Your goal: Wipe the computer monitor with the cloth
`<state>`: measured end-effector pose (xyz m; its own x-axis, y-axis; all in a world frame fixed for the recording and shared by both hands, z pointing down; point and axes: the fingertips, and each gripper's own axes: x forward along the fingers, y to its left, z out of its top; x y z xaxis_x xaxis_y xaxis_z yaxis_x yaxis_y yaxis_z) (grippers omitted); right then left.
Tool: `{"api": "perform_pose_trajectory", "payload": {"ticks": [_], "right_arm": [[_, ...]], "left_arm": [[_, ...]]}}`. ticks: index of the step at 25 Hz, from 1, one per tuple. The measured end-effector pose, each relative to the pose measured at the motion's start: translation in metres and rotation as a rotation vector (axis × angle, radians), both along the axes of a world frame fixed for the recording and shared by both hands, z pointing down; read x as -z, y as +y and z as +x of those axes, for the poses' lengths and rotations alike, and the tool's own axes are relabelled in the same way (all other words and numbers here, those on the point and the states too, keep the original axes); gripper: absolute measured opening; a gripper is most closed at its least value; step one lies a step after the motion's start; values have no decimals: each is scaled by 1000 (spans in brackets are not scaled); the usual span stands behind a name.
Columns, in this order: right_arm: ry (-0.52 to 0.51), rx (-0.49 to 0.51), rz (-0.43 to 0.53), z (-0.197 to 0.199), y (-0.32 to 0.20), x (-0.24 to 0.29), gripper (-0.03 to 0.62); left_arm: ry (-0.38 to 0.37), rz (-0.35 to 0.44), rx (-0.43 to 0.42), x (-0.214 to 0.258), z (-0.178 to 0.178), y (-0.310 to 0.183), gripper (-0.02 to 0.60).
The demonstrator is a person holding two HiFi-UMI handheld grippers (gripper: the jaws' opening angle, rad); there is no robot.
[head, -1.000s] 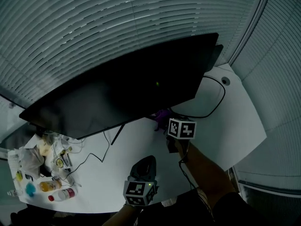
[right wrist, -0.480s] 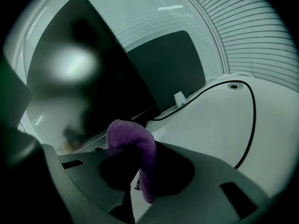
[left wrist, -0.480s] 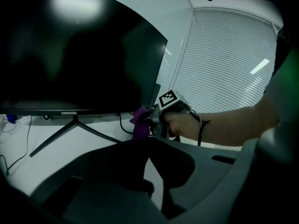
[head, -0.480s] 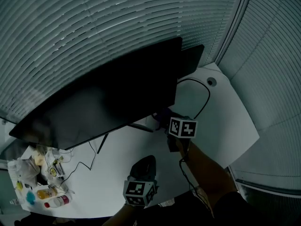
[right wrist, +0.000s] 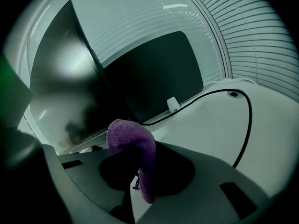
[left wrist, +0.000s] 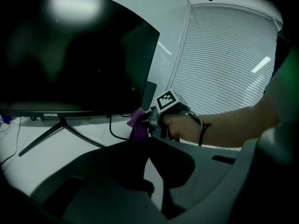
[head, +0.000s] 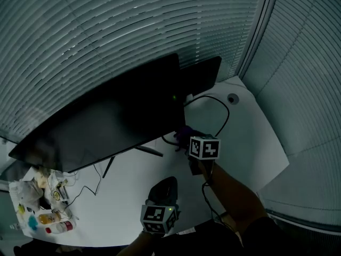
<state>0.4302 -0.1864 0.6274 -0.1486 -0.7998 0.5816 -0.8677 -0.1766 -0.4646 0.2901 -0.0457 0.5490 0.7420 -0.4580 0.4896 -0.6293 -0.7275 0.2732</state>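
The big black monitor (head: 106, 116) stands on the white desk (head: 250, 137), its screen dark. My right gripper (head: 187, 143) is shut on a purple cloth (head: 184, 136), held just off the screen's lower right corner; I cannot tell if it touches. In the right gripper view the cloth (right wrist: 130, 133) droops between the jaws of the right gripper (right wrist: 135, 150), with the monitor (right wrist: 65, 78) to the left. My left gripper (head: 164, 184) hangs low over the desk's front, shut and empty. From the left gripper view I see the left gripper (left wrist: 149, 146), the monitor (left wrist: 70, 55) and the cloth (left wrist: 137, 125).
A second, smaller dark screen (head: 201, 74) stands behind the monitor's right end. A black cable (head: 226, 111) loops across the desk beside a round grommet (head: 232, 98). Bottles and clutter (head: 45, 212) crowd the desk's far left. Window blinds (head: 133, 25) close in behind.
The head view has swung, so the monitor sits further left in it. The right gripper with the cloth has gone from under the monitor's bottom edge to its lower right corner. The left gripper stayed put.
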Motion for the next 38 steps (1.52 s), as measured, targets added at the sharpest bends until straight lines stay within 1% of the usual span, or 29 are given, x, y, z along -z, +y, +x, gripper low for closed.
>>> {"api": "perform_pose_trajectory", "payload": {"ticks": [7, 12, 16, 20, 24, 31, 38], "right_arm": [[5, 43, 15, 4, 5, 1, 80], [27, 50, 9, 17, 0, 8, 80], [54, 26, 15, 31, 0, 16, 80], [74, 3, 47, 47, 1, 22, 80], [145, 63, 98, 47, -8, 37, 80], [260, 207, 154, 23, -21, 53, 80], [304, 239, 199, 22, -24, 70, 80]], "left_arm": [[4, 33, 24, 4, 13, 6, 6], [1, 22, 47, 14, 18, -3, 6], [12, 36, 39, 21, 20, -11, 6], [12, 30, 30, 21, 27, -13, 6], [25, 44, 28, 27, 38, -16, 6], [22, 61, 39, 31, 42, -20, 6], [18, 101, 41, 40, 43, -24, 6]]}}
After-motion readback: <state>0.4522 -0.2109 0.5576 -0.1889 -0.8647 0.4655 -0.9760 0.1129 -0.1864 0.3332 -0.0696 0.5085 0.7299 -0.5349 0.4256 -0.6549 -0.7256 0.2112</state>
